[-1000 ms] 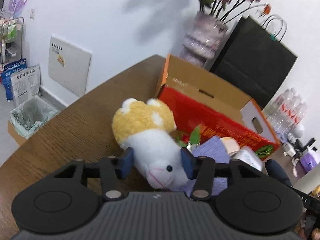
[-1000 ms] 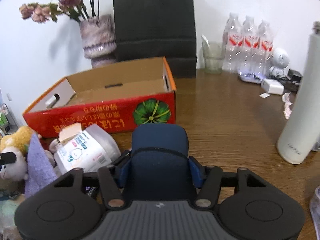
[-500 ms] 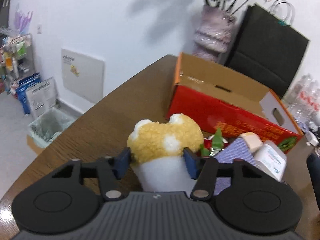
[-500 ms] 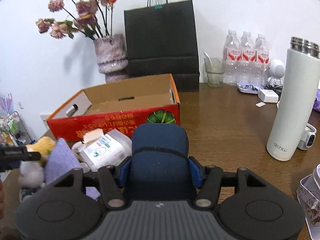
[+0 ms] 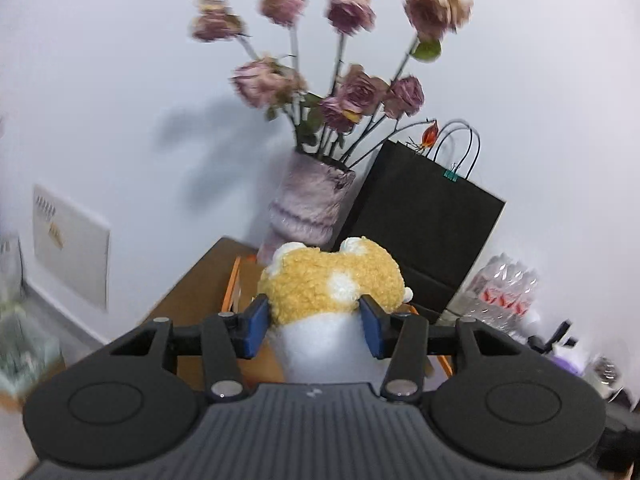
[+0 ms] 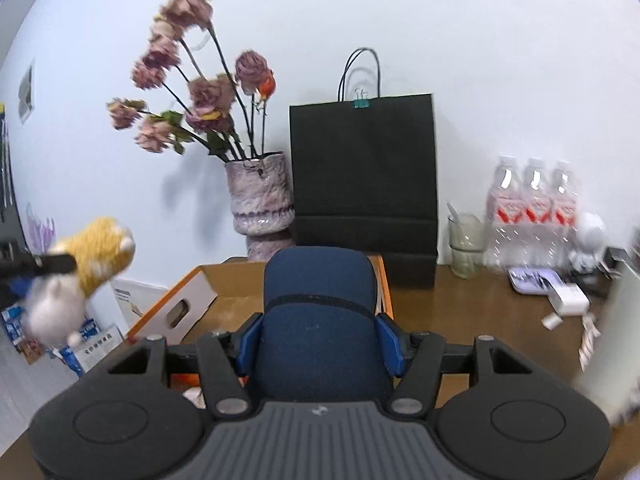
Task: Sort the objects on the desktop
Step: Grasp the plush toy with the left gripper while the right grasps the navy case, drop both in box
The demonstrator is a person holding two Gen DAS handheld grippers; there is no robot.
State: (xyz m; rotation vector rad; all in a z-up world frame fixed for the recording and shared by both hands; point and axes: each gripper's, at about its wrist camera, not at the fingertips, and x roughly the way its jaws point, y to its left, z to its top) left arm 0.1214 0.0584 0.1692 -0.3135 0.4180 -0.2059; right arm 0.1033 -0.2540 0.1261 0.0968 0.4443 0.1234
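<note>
My left gripper (image 5: 315,328) is shut on a plush toy (image 5: 332,288) with a yellow woolly top and a white body, held up in the air. The same plush toy (image 6: 80,276) shows at the left of the right wrist view, clamped by the left gripper's black finger. My right gripper (image 6: 320,340) is shut on a dark blue rounded case (image 6: 320,320), lifted above the open cardboard box (image 6: 192,304) with orange edges. In the left wrist view only the orange rim of the box (image 5: 232,280) shows behind the toy.
A purple vase (image 6: 260,204) of dried roses and a black paper bag (image 6: 362,176) stand against the white wall behind the box. To the right on the wooden table (image 6: 480,312) are a glass (image 6: 466,244), several water bottles (image 6: 532,204) and small white items (image 6: 568,296).
Both grippers rose from the table with their loads. The plush toy left the pile, and the dark blue case now hangs above the box. Both views tilted up toward the wall.
</note>
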